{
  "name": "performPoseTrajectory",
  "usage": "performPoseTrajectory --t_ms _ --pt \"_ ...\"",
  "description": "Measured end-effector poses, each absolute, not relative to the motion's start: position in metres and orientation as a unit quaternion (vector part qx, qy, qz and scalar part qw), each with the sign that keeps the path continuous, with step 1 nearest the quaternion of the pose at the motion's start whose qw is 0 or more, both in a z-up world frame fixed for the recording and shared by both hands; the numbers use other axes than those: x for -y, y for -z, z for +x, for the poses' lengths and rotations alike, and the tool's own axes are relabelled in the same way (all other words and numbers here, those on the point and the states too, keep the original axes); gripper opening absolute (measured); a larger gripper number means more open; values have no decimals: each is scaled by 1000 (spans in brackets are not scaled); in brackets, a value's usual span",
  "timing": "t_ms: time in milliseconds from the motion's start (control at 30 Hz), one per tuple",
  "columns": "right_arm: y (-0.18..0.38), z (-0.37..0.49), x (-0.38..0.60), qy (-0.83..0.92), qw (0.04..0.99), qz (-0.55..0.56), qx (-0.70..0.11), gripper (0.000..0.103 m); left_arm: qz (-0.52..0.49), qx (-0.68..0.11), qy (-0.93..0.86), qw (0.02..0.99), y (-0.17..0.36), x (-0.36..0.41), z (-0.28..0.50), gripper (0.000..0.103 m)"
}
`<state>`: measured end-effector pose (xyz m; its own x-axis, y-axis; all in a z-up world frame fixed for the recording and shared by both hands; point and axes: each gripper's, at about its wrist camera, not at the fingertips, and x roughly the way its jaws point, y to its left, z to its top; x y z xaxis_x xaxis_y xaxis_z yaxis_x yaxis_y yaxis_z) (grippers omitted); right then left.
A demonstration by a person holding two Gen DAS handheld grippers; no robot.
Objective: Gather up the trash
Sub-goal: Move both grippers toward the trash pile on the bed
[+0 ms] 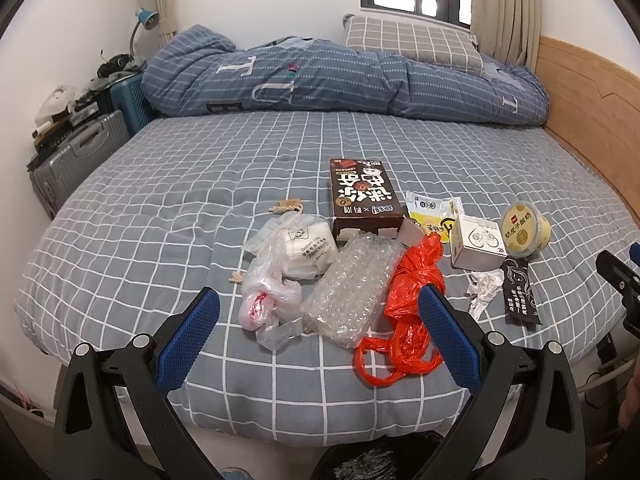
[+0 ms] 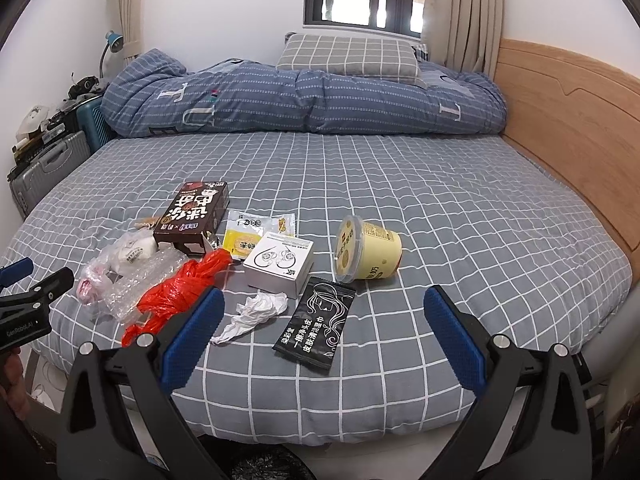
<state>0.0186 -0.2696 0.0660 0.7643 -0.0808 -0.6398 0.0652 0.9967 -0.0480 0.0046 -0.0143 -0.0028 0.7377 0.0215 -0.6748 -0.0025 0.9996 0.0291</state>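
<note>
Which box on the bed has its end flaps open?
The brown box, the big dark one with white lettering; its near end gapes open. The small white box beside the yellow cup looks closed.

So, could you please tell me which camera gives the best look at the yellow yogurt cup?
The right wrist view: the yellow yogurt cup lies on its side near centre, lid and wall both showing. In the left wrist view the cup sits far right, smaller, showing mostly its lid.

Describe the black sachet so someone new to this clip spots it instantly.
On the grey checked bed, find the litter cluster near the front edge. The black sachet lies flat just in front of the small white box, beside the crumpled tissue. It alone is black, with a white line-drawn figure.
</note>
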Motion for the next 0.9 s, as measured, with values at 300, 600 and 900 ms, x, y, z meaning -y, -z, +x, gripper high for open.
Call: performPoseTrajectory --t_ms 300,600,900 --pt "-69 18 271 40 947 -2 -320 96 15 -362 -7 932 3 13 4 97" --pt "-66 21 269 41 938 -9 -345 96 14 -361 -6 932 2 13 5 97" --pt "-60 53 248 31 938 -30 -345 96 11 -367 -36 930 9 -13 23 97"
